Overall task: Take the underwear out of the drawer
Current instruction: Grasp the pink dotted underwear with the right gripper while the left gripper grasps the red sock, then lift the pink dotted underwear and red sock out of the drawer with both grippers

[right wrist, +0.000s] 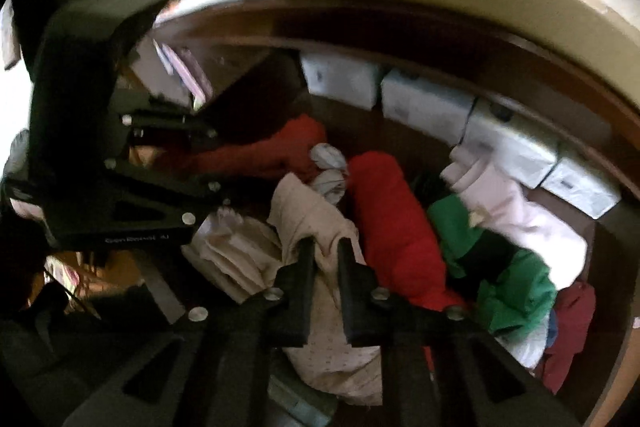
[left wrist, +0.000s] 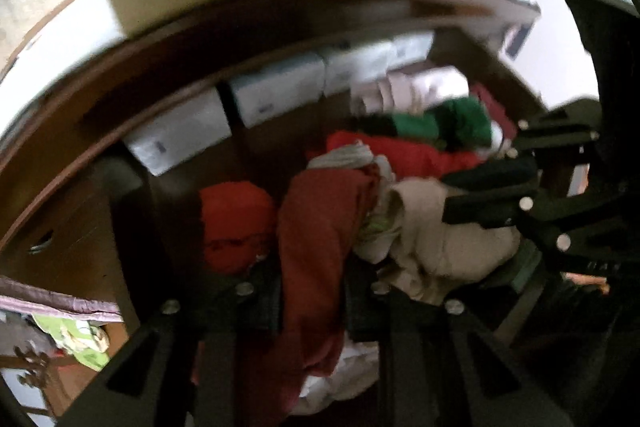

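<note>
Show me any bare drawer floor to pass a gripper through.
Bare floor: a dark strip between the white boxes and the clothes pile, plus the drawer's left end beside the red bundle. Crowded: middle and right, both grippers there.

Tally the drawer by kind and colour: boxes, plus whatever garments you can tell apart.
white box: 4
bright red garment: 2
maroon garment: 2
green garment: 1
beige garment: 1
pale pink garment: 1
Total: 11, leaving out the small white and grey pieces, which are too blurred to separate.
</note>
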Motion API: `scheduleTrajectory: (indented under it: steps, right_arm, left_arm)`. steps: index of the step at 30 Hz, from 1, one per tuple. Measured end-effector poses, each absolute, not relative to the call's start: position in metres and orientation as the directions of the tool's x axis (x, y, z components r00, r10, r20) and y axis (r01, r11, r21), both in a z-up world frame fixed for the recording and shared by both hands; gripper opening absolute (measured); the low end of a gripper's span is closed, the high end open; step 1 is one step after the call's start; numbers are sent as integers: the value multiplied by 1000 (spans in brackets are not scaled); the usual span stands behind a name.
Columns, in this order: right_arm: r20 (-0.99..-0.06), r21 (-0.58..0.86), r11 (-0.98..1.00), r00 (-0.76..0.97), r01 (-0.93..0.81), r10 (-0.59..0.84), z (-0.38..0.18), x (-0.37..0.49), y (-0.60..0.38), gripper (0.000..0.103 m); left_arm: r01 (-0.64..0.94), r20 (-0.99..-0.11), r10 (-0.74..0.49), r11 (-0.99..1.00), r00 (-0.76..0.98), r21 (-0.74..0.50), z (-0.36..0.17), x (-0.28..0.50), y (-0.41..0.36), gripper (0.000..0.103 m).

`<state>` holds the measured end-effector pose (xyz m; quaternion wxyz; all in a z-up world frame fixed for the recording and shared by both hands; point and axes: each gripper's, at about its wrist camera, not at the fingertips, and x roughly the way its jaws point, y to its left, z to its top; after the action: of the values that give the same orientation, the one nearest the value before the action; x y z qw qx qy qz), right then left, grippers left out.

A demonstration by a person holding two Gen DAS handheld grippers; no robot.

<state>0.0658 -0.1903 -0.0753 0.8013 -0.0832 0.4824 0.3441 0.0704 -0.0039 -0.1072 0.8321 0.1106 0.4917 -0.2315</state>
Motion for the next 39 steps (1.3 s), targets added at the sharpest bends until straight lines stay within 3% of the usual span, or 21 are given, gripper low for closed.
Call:
scheduleTrajectory:
  steps: [5, 11, 15, 17, 18, 19, 22, 33, 34, 35, 36, 39]
  right_arm:
    - [-781, 203, 748, 356, -632, 513, -55, 58, -195, 6]
    - [-793, 189, 751, 353, -632, 497, -57, 60, -191, 7]
    - [-830, 96, 760, 370, -643, 417, -60, 58, -190, 10]
    - [-849, 105, 753, 336, -650, 408, -66, 59, -190, 24]
    - [-853, 114, 752, 324, -650, 410, -68, 61, -190, 48]
    - [-852, 121, 751, 320, -649, 414, -70, 62, -190, 59]
    - [-843, 124, 750, 330, -650, 425, -70, 65, -191, 59]
    - [-921, 88, 731, 224, -677, 318, -99, 78, -161, 59]
    - [-925, 93, 734, 215, -672, 315, -102, 80, -160, 55]
    - [-924, 107, 742, 208, -662, 319, -103, 82, -161, 41]
    - [-921, 121, 739, 204, -663, 333, -102, 82, -161, 19]
    - [-902, 116, 733, 238, -670, 361, -96, 76, -165, 11]
  left_arm:
    - [485, -824, -307, 873, 477, -44, -91, 54, -6, 20]
    - [466, -803, -302, 884, 514, -34, -81, 45, -9, 20]
    - [454, -778, -319, 890, 541, -49, -70, 41, 0, 19]
    - [450, -765, -326, 891, 556, -53, -64, 39, 3, 19]
    - [447, -758, -327, 893, 564, -53, -61, 39, 4, 19]
    - [443, -754, -328, 895, 569, -54, -59, 38, 5, 19]
    - [440, -748, -333, 896, 574, -62, -57, 37, 9, 19]
    - [444, -722, -357, 893, 593, -77, -48, 31, 10, 19]
    - [442, -721, -358, 894, 594, -79, -47, 31, 10, 19]
    - [439, -719, -357, 895, 597, -80, -47, 31, 11, 19]
    - [436, -716, -355, 896, 600, -79, -46, 31, 12, 19]
    - [422, -704, -346, 904, 620, -73, -43, 30, 14, 19]
